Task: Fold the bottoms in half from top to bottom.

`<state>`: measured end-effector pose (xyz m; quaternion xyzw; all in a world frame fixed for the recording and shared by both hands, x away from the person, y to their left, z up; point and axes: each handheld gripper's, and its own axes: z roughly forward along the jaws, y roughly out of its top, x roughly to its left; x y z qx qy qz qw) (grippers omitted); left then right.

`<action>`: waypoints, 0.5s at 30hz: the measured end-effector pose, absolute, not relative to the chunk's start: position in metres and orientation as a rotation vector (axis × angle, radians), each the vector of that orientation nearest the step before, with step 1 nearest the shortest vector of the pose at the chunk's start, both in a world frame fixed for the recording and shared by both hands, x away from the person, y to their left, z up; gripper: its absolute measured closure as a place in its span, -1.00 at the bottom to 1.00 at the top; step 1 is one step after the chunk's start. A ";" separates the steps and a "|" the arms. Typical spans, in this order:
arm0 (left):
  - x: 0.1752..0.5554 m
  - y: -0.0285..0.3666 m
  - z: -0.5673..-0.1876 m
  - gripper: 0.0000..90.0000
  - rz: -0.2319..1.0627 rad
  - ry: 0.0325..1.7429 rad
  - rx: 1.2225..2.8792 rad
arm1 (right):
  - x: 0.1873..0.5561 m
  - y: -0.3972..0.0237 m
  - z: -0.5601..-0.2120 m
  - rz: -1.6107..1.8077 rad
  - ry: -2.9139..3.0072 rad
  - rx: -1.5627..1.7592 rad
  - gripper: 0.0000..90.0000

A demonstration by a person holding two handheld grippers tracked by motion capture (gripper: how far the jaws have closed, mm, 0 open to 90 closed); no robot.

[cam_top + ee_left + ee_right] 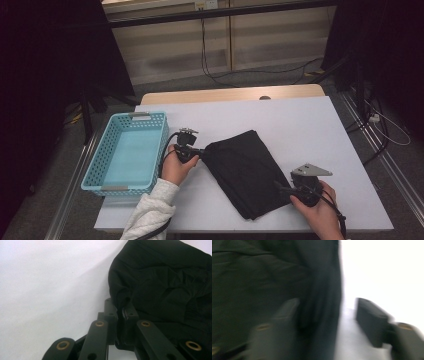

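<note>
A folded black cloth [245,170] lies slantwise on the white table [300,125], between the two hands. My left gripper [200,152] is at the cloth's near-left corner, and in the left gripper view my left gripper [120,310] is shut on a pinched fold of the cloth [162,277]. My right gripper [282,189] is at the cloth's lower right edge. The right gripper view is blurred. There the jaws of my right gripper [327,315] stand apart, with the cloth's edge [262,277] between them and bare table showing beside the right jaw.
A light blue plastic basket [100,165] stands at the table's left edge, close to the left hand. The white tabletop stretches behind and to the right of the cloth. A wooden strip [230,94] runs along the far edge, with cables on the floor beyond.
</note>
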<state>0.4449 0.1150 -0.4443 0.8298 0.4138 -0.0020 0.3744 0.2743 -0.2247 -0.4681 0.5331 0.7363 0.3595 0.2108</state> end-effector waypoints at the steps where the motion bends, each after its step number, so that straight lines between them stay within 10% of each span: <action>1: 0.445 0.115 -0.445 0.88 -0.004 1.055 2.131 | 0.273 -0.224 -0.468 1.021 2.059 1.465 0.08; 15: 0.446 0.115 -0.444 0.84 0.002 1.049 2.127 | 0.274 -0.215 -0.468 1.027 2.007 1.546 0.40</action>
